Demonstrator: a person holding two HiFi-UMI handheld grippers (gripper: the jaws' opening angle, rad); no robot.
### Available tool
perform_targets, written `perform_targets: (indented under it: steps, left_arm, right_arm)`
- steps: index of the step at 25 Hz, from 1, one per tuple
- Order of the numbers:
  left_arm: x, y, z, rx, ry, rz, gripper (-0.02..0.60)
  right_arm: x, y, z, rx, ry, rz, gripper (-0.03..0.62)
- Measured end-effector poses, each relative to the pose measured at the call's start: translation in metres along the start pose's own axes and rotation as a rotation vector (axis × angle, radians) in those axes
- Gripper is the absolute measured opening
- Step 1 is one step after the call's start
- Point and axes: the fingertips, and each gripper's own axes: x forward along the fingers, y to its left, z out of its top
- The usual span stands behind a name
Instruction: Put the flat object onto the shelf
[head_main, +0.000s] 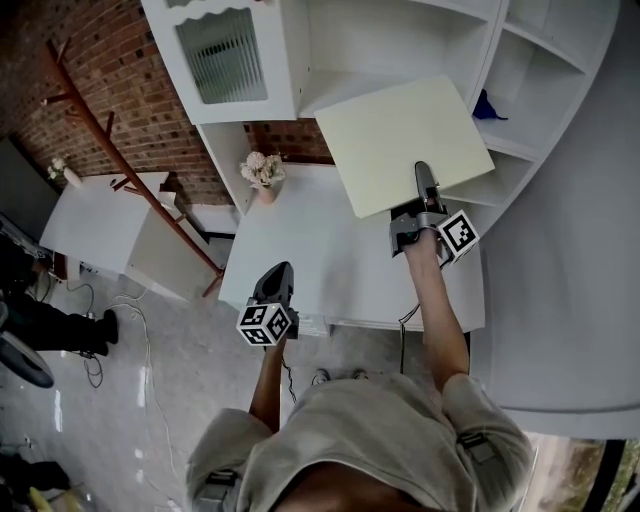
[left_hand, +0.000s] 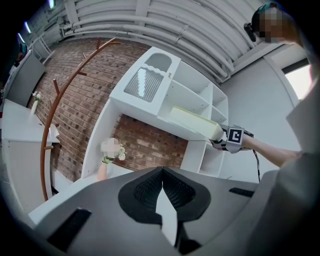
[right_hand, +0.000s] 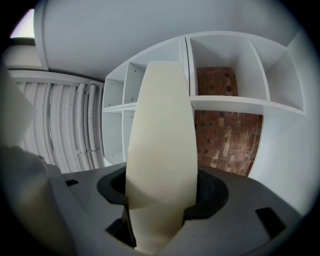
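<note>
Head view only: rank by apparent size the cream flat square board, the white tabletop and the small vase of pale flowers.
1. White tabletop.
2. Cream flat square board. It is held nearer the camera, which inflates it.
3. Small vase of pale flowers, clearly smallest.

A home-style room: white shelf unit (head_main: 530, 75) against a brick wall (head_main: 120, 60), white desk (head_main: 330, 270) with a vase of flowers (head_main: 264, 175), wooden coat rack (head_main: 110, 160) (cables (head_main: 130, 330) trail over the floor).
</note>
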Motion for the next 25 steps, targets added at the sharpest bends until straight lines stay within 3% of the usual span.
perform_targets:
  steps: [7, 25]
  left_arm:
    - [-0.011, 0.017, 0.0, -0.012, -0.006, 0.036, 0.015]
    - [-0.021, 0.019, -0.002, -0.028, -0.016, 0.041, 0.015]
  right_arm:
    - [0.024, -0.012, -0.009, 0.023, -0.004, -0.047, 0.273]
    - [0.081, -0.019, -0.013, 0.068, -0.085, -0.132, 0.276]
